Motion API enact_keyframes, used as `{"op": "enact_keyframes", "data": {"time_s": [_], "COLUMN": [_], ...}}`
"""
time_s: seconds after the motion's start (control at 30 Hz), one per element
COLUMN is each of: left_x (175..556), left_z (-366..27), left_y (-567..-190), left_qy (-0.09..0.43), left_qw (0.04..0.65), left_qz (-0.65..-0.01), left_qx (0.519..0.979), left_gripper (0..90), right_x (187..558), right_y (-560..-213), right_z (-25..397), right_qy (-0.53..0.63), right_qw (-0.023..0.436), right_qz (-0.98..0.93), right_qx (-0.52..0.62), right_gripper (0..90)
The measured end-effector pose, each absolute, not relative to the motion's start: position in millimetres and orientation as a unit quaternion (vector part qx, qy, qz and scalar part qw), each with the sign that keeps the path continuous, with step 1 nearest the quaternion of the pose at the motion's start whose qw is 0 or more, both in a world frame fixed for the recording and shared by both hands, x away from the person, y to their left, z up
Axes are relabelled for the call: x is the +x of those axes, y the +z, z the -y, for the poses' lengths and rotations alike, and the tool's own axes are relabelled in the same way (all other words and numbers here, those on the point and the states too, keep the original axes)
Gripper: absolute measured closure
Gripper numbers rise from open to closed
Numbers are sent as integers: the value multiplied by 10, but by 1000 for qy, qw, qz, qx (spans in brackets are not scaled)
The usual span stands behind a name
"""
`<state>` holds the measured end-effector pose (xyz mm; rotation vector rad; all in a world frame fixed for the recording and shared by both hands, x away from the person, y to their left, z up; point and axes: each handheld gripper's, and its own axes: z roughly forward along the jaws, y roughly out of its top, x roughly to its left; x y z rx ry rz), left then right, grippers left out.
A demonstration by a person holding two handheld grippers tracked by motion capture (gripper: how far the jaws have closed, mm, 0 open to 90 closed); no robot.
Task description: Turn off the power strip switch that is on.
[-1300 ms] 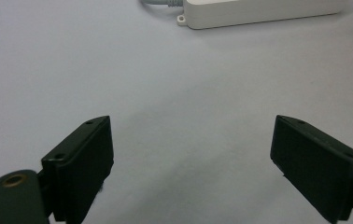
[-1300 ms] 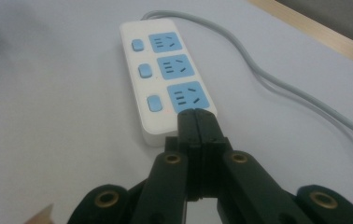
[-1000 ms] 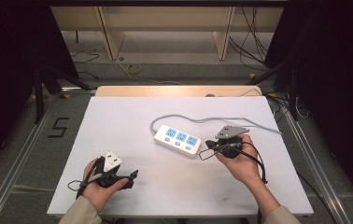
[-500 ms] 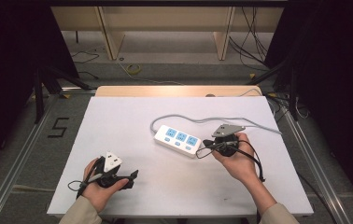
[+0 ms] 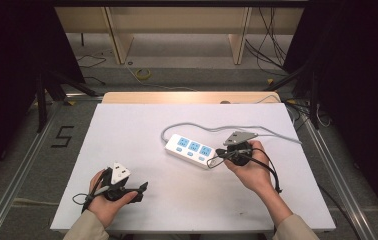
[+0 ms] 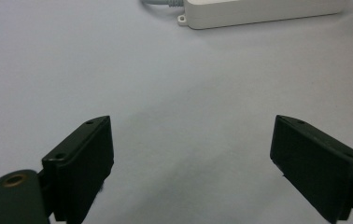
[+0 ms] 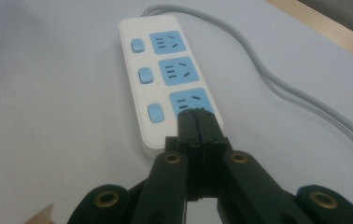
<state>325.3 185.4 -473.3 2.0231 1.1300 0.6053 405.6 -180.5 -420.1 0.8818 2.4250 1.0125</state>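
Power strip (image 5: pixel 193 150): a white bar with three blue sockets and three blue buttons, lying flat just right of the middle of the high view, slanting from upper left down to lower right.
Cable (image 5: pixel 204 127): grey, leaves the strip's upper-left end, loops above it and runs off toward the right edge of the table (image 5: pixel 127 125).
Right gripper (image 5: pixel 220 159): held in the person's right hand (image 5: pixel 249 170) at the strip's lower-right end, pointing left in the high view.
Right jaws: pressed together with nothing between them.
Strip against the right jaws: in the right gripper view the strip (image 7: pixel 167 74) runs from the centre up toward the upper left, and the joined tips (image 7: pixel 197 122) lie over the lower edge of the nearest socket, beside the nearest button; whether they touch the strip cannot be told.
Left gripper (image 5: pixel 139 188): held in the left hand (image 5: pixel 108 197) at the lower left of the high view, resting low over the table and pointing right.
Left jaws: spread wide, with bare table between them.
Strip against the left jaws: in the left gripper view the strip (image 6: pixel 258 11) lies along the top edge, right of centre, well apart from both jaws, with its cable end at the upper middle.
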Motion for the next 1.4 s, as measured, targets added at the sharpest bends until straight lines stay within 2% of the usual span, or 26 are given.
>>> {"op": "enact_keyframes", "data": {"time_s": [1.4], "left_x": [3255], "left_z": [-1855], "left_y": [-4728], "left_qy": [237], "left_qw": [367], "left_qz": [-439], "left_qx": [785], "left_gripper": [132], "right_x": [4264], "right_y": [-4212], "right_z": [1530], "right_qy": [337], "right_qw": [165], "right_qz": [-876], "right_qx": [305], "right_gripper": [900]}}
